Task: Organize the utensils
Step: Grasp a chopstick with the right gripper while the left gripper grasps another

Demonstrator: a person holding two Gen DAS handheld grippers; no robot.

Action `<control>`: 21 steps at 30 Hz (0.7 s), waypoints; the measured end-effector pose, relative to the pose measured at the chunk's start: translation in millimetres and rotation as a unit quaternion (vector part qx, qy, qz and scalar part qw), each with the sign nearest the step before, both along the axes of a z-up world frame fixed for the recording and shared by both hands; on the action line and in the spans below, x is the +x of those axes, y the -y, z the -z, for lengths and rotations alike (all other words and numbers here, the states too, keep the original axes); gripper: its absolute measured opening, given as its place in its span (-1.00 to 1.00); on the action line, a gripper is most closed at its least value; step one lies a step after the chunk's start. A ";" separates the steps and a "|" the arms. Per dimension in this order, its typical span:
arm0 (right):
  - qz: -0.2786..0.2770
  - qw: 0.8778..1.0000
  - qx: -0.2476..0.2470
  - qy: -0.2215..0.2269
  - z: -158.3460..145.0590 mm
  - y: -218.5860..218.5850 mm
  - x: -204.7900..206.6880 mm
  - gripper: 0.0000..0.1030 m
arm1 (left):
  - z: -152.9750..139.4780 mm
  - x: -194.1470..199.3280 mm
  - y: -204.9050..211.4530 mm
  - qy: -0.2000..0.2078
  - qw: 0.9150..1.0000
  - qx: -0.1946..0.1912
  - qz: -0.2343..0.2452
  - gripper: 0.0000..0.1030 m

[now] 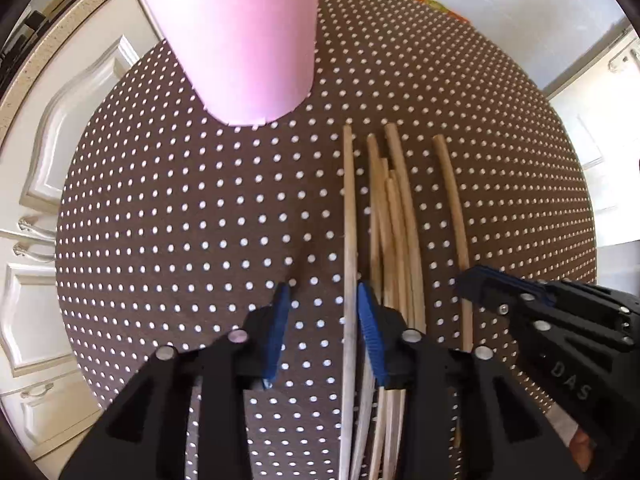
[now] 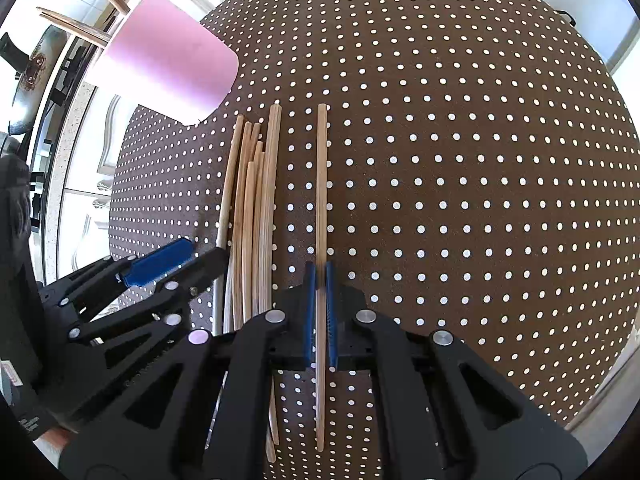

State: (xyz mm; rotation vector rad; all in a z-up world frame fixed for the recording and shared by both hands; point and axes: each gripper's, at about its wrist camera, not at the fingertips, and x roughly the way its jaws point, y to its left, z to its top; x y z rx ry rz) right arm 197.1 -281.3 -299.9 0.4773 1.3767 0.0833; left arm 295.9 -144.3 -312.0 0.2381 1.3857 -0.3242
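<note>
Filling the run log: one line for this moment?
right gripper: shut on lone wooden chopstick | left gripper: open beside chopstick pile | pink cup: upright

Bright daylight, strong fisheye warping, dark corners.

Both cameras sit just behind their own gripper and look steeply down, close over the dotted desk (image 1: 160, 220). The left wrist view faces forward toward the pink cup (image 1: 236, 40), with the right gripper (image 1: 476, 284) entering at its right edge. The right wrist view faces the same way; the left gripper (image 2: 192, 256) enters at its left. Both views share the sticks (image 2: 252, 208), cup and desk.
</note>
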 end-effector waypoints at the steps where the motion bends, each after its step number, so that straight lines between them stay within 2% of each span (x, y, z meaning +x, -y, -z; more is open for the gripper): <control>1: 0.000 1.000 0.000 0.000 0.0 0.3 -0.1 -0.90 | -0.5 0.1 2.2 0.003 1.000 0.006 0.003 -0.28; 4: 0.000 1.000 0.001 0.000 -0.1 0.5 -0.1 -0.90 | -0.1 1.7 11.2 0.016 1.000 0.025 -0.002 -0.28; 7: 0.001 1.000 0.002 0.001 0.0 0.8 -0.4 -0.91 | -0.9 3.9 20.2 0.018 0.999 0.022 -0.024 -0.32; 8: 0.001 1.000 0.002 0.002 0.2 0.2 -0.1 -0.91 | -0.2 -0.3 24.2 0.022 0.999 0.021 -0.026 -0.54; 9: 0.000 1.000 0.001 0.002 0.1 0.9 -0.4 -0.91 | -0.9 0.9 23.8 0.024 0.999 0.017 -0.027 -0.86; 13: 0.001 1.000 0.000 0.001 0.2 1.7 -0.8 -0.91 | 3.6 4.3 1.0 0.009 0.999 -0.007 -0.040 -0.87; 15: 0.000 1.000 -0.003 0.002 -0.5 1.0 -1.0 -0.91 | 5.8 7.5 -14.4 0.007 0.998 -0.011 -0.054 -0.87; 17: -0.002 1.000 -0.010 0.005 -1.2 -1.6 -1.3 -0.90 | 5.4 8.3 -26.7 0.003 0.997 -0.032 -0.074 -0.87; 21: 0.011 1.000 0.001 0.012 -2.1 -1.1 -5.5 -0.90 | 0.7 5.0 -45.5 0.019 0.994 -0.039 -0.096 -0.87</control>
